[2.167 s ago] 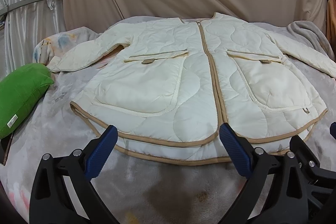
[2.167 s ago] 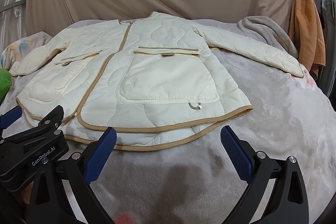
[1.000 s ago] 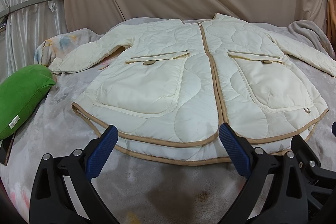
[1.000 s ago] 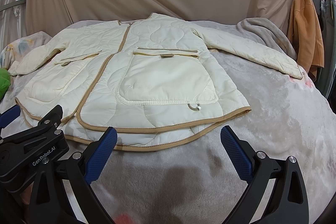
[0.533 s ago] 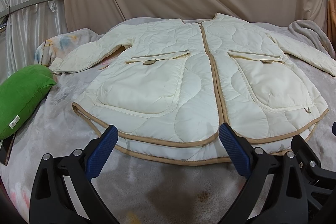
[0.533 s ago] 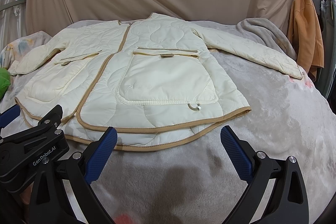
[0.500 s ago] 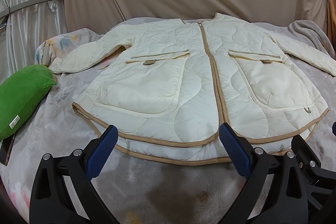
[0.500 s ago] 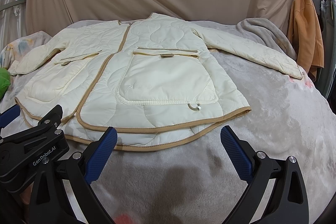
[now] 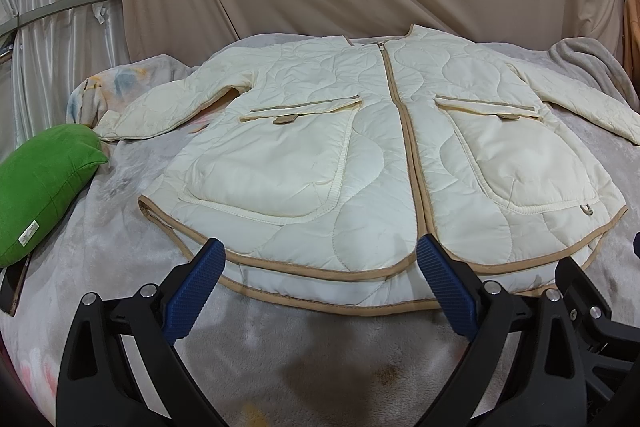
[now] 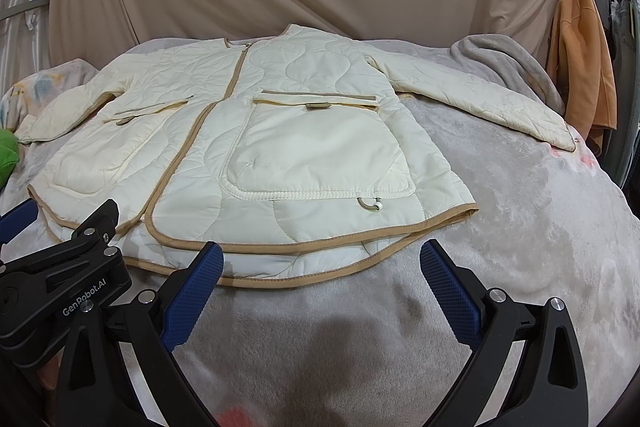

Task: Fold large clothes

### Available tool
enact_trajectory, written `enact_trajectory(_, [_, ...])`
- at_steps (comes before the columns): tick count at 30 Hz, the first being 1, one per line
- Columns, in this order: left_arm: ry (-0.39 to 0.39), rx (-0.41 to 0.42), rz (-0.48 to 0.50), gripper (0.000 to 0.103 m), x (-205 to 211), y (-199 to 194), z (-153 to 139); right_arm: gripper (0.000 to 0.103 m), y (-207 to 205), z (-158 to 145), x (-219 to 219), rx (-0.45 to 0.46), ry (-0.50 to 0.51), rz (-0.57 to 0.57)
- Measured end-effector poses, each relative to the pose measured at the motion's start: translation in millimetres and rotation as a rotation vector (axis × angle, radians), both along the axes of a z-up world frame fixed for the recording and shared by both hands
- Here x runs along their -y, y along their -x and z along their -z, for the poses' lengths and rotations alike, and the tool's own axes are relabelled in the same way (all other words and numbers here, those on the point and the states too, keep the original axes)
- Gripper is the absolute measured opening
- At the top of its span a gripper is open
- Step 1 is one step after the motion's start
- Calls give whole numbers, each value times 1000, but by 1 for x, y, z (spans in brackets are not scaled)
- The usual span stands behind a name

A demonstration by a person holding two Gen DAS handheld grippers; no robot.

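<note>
The cream quilted jacket with tan trim is lying zipped and face-up on the grey fleece-covered bed, sleeves spread, ready for folding. The left gripper and right gripper are hovering just short of the hem, jaws released and empty; open bed beside the right sleeve.

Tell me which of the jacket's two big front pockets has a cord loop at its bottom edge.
The pocket on the right-gripper side: a small cord loop hangs at its lower corner. The other pocket shows only plain stitching.
</note>
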State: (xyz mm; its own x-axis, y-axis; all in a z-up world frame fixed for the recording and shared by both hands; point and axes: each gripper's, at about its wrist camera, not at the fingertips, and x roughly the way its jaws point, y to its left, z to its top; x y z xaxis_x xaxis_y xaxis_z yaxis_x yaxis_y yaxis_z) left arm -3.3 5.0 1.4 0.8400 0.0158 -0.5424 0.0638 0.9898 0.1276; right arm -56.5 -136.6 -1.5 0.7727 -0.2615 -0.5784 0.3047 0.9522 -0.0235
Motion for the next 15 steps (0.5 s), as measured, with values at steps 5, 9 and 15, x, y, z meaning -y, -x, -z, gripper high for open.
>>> enact_trajectory(5, [0,0,0,94,0,0,0,98,0,0,0,0,0,0])
enact_trajectory(9, [-1,0,0,94,0,0,0,98,0,0,0,0,1,0])
enact_trajectory(15, [2,1,1,94,0,0,0,98,0,0,0,0,-3,-3])
